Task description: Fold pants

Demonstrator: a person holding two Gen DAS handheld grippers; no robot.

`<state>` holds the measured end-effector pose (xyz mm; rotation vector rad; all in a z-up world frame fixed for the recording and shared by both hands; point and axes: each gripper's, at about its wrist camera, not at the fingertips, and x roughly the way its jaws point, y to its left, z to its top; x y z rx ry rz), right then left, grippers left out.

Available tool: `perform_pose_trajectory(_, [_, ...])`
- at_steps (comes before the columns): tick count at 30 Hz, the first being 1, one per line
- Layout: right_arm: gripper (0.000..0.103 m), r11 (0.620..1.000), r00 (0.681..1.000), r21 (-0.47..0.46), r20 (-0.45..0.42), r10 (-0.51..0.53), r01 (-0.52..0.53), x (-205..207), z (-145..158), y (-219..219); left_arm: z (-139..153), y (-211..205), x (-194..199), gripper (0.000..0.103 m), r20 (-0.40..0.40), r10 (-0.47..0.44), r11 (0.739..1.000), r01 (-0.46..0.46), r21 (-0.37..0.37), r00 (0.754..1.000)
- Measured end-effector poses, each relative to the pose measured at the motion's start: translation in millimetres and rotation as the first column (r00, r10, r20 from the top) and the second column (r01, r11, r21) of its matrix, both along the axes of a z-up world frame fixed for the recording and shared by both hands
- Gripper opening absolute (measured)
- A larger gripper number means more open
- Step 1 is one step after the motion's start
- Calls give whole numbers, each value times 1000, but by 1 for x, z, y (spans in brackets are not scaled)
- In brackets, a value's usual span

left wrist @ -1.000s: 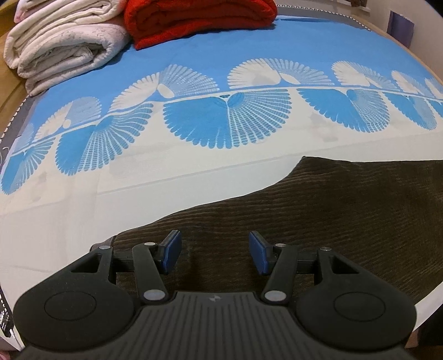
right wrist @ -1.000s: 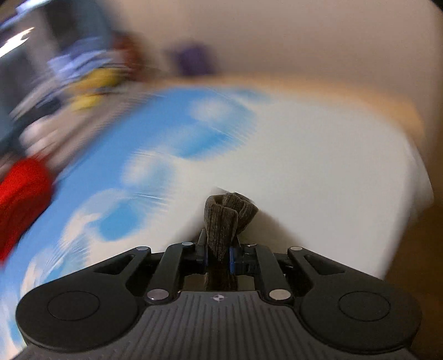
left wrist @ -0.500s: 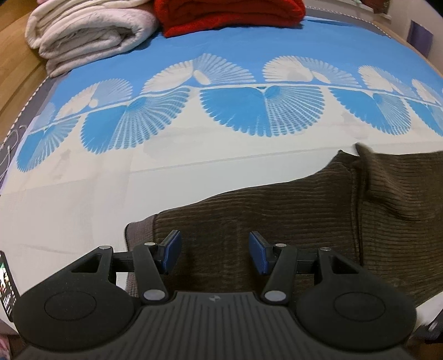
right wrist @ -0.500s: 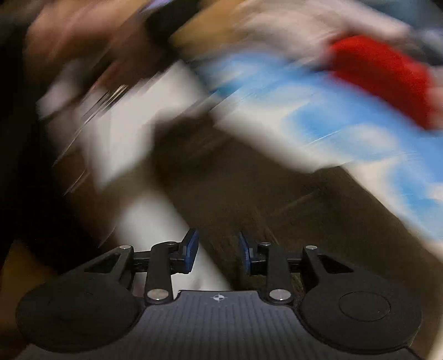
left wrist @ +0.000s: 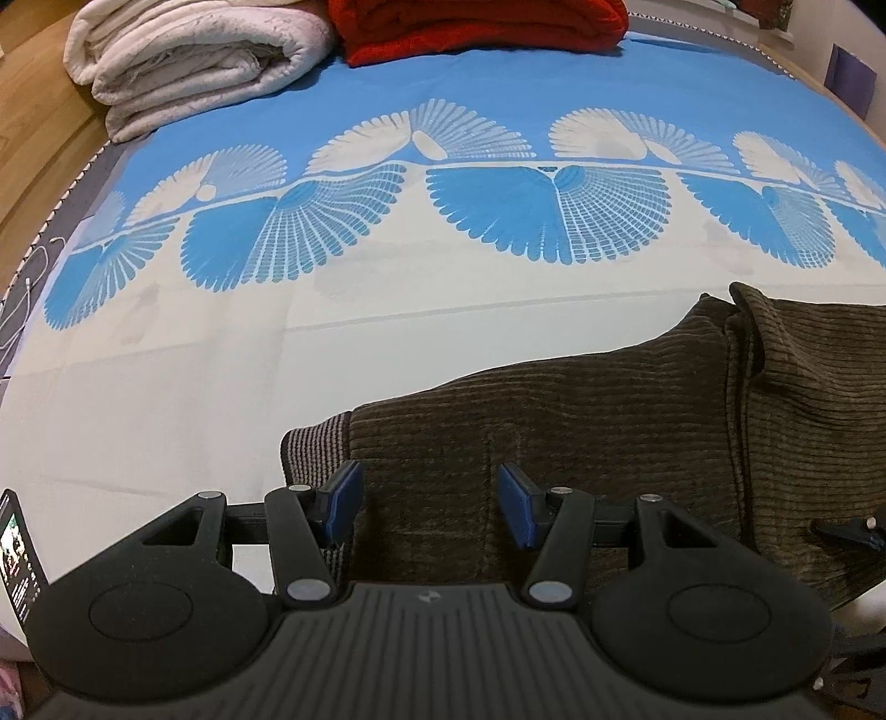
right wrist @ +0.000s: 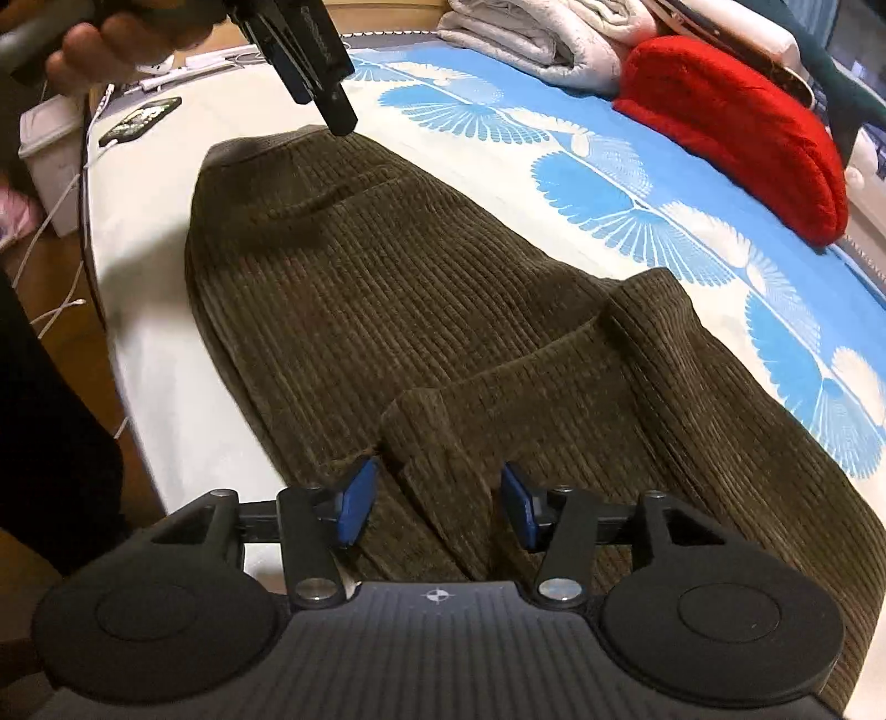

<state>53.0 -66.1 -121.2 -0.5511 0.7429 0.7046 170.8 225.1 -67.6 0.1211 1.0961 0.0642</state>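
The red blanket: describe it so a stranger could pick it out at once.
Start at the bed with its blue-and-white fan-patterned sheet. At its far edge two folded bundles sit side by side. The red blanket is the vivid red one; its neighbour, the white blanket, is pale.

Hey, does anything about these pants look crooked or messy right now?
Yes. The folded-over leg end lies askew on the brown pants, leaving a raised, wrinkled flap just ahead of the open right gripper.

Blankets [left wrist: 199, 61] (folded) block far edge.
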Motion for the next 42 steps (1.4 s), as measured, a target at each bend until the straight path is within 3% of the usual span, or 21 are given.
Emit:
perform_pose_trajectory(1, [50,1000,1000,2,5,-6,6,2,0,1,0,1,-1,59,1,0,1000,0,0,1000])
perform_pose_trajectory(2, [42,1000,1000,5,-4,-13,13,4,1,1,0,1,-1,59,2,0,1000,0,0,1000])
perform_pose_trajectory(3, [24,1000,1000,16,-22,-15,15,8,1,2,0,1,-1,59,1,1,1000,-1,0,1000])
perform_pose_trajectory(5, [14,999,999,45,-39,6,-5,11,5,1,0,2,-1,59,-1,1,1000,-1,3,1000])
perform_pose_trajectory(7, [13,997,998,74,49,32,-36,2,22,0,1,3,-1,59,5,4,1000,-4,2,1000])
perform_pose_trajectory(10, [13,980,978,115,153,144,-163,-20,48,-5,2,2,-1,59,8,1,1000,-1,-4,1000])
perform_pose_trajectory(12, [16,971,973,94,96,209,-218,-28,40,-8,2,-2,0,59,7,-6,1000,6,2,1000])
perform_pose_trajectory(14, [19,972,972,-10,-9,234,-235,-29,12,-4,2,-5,0,59,6,-9,1000,9,0,1000])
perform_pose_trajectory(16, [23,965,968,-78,2,251,-250,-36,-4,-1,3,-8,0,59,7,-10,1000,10,-5,1000])
perform_pose_trajectory(18, [23,973,973,-4,-3,231,-231,-34,10,-1,3,-10,0,59,11,-19,1000,19,-6,1000])
perform_pose_trajectory(21, [23,974,991,180,7,136,-135,-26,38,-19,0,-7,0,59,5,-12,1000,12,5,1000])
perform_pose_trajectory(23, [24,975,999,218,-2,53,-52,-17,39,-24,-1,-1,1,59,1,12,1000,-12,2,1000])
perform_pose_trajectory(25, [24,992,998,121,-49,34,-27,-10,20,-17,-1,9,1,59,2,46,999,-46,-23,999])
perform_pose_trajectory(27, [24,993,989,-56,-110,100,-107,-12,-11,-8,0,25,0,59,-2,98,992,-98,-74,995])
perform_pose_trajectory(29, [24,991,990,-54,-69,121,-125,-15,-5,-4,-1,43,-3,59,-9,150,982,-150,-117,989])
perform_pose_trajectory(33, [24,985,994,173,-109,15,4,0,23,-16,-8,83,-13,71,-40,246,944,-249,-218,968])
perform_pose_trajectory(34, [24,990,992,143,-123,7,11,2,17,-14,-13,92,-16,71,-62,262,930,-270,-250,963])
perform_pose_trajectory(36, [25,998,988,-48,-152,39,-47,2,-10,-2,-28,105,-23,72,-108,285,906,-304,-295,952])
perform_pose_trajectory(38, [26,991,991,-80,-85,99,-106,-8,-10,0,-46,118,-31,72,-159,299,884,-336,-326,941])
perform_pose_trajectory(40, [26,998,994,1,-94,59,-59,1,9,-3,-60,129,-36,74,-196,306,862,-359,-359,932])
perform_pose_trajectory(42, [26,991,998,132,-66,-2,11,10,39,-21,-71,140,-38,75,-226,312,816,-382,-434,923])
